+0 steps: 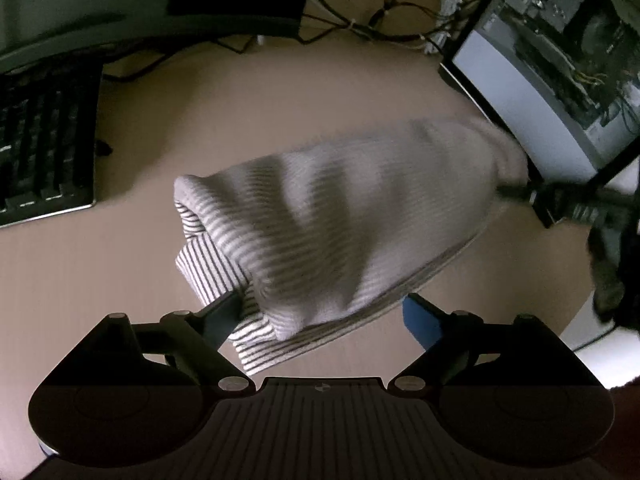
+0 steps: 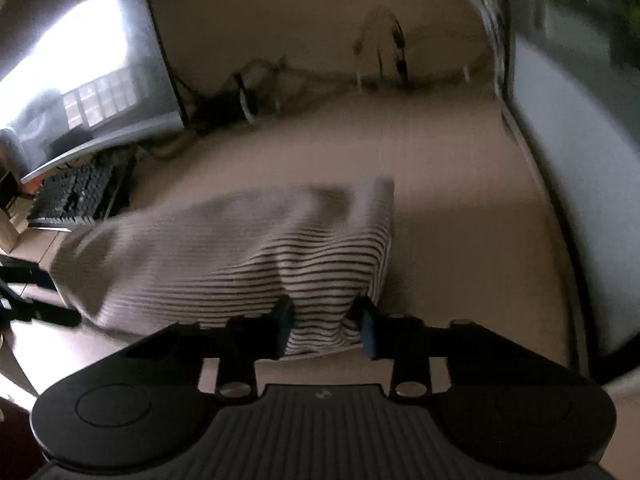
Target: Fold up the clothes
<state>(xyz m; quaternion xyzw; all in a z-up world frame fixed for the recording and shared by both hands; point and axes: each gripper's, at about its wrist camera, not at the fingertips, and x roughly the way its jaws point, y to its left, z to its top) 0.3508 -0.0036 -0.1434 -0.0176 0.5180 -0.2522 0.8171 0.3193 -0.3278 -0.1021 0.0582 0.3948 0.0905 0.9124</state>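
A white garment with thin dark stripes (image 1: 320, 216) lies folded in a bundle on the beige table (image 1: 280, 92). My left gripper (image 1: 324, 312) is open, with the near edge of the bundle between its fingers; the left finger (image 1: 224, 312) touches the cloth and the blue-padded right finger (image 1: 420, 320) stands apart. In the right wrist view the same garment (image 2: 240, 248) shows, blurred by motion. My right gripper (image 2: 326, 320) has its fingers on either side of the garment's near striped end, partly closed on the cloth. That gripper also shows in the left wrist view (image 1: 560, 200).
A black keyboard (image 1: 44, 140) lies at the left under a monitor (image 1: 120, 12). A second monitor (image 1: 552, 60) stands at the right. Tangled cables (image 1: 380, 20) run along the far edge. The keyboard (image 2: 76, 196) and a lit screen (image 2: 80, 64) show at left in the right wrist view.
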